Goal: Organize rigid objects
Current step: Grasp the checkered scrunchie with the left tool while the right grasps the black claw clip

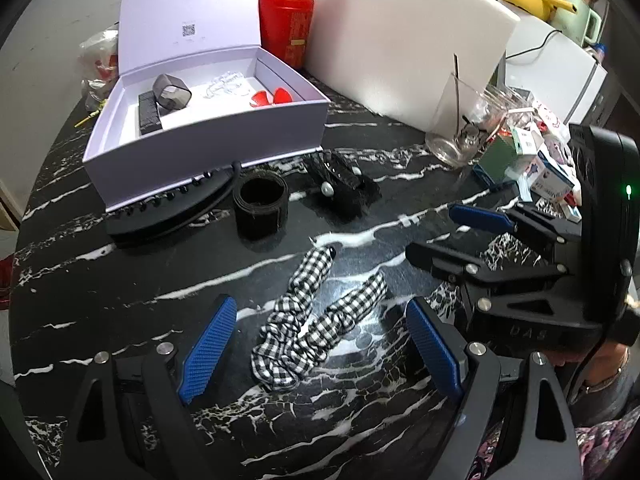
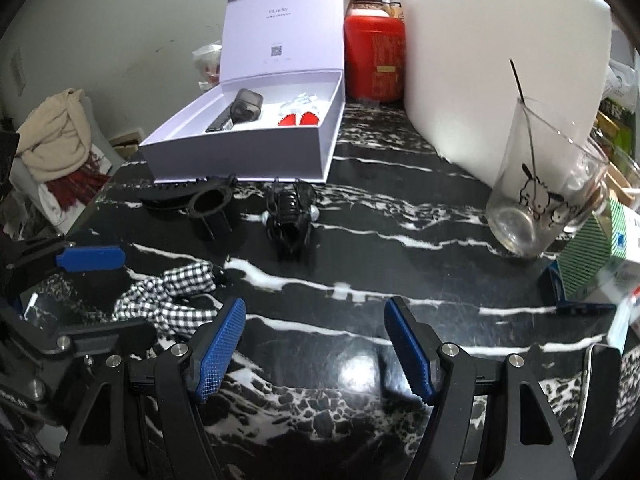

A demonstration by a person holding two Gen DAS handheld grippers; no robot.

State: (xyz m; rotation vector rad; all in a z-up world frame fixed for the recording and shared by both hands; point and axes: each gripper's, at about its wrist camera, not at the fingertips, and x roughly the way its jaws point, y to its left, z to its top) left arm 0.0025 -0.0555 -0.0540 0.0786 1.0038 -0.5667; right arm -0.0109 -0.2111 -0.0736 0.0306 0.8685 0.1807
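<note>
A black-and-white checked fabric hair tie (image 1: 316, 320) lies on the black marble table (image 1: 120, 280), between the blue pads of my left gripper (image 1: 320, 344). The pads stand wide apart and do not touch it, so the gripper is open. My right gripper (image 2: 314, 344) is open over bare marble, with nothing between its fingers. It shows at the right of the left wrist view (image 1: 430, 232). Further back lie a black claw clip with pearls (image 1: 340, 184), a black strap roll (image 1: 260, 204) and a black toothed headband (image 1: 168, 208).
An open lavender box (image 1: 208, 152) at the back holds a grey piece, a black bar and red clips. Behind it are a red canister (image 1: 286, 28) and a white board (image 1: 400, 40). A drinking glass (image 2: 536, 200) and small cartons (image 2: 588, 260) crowd the right.
</note>
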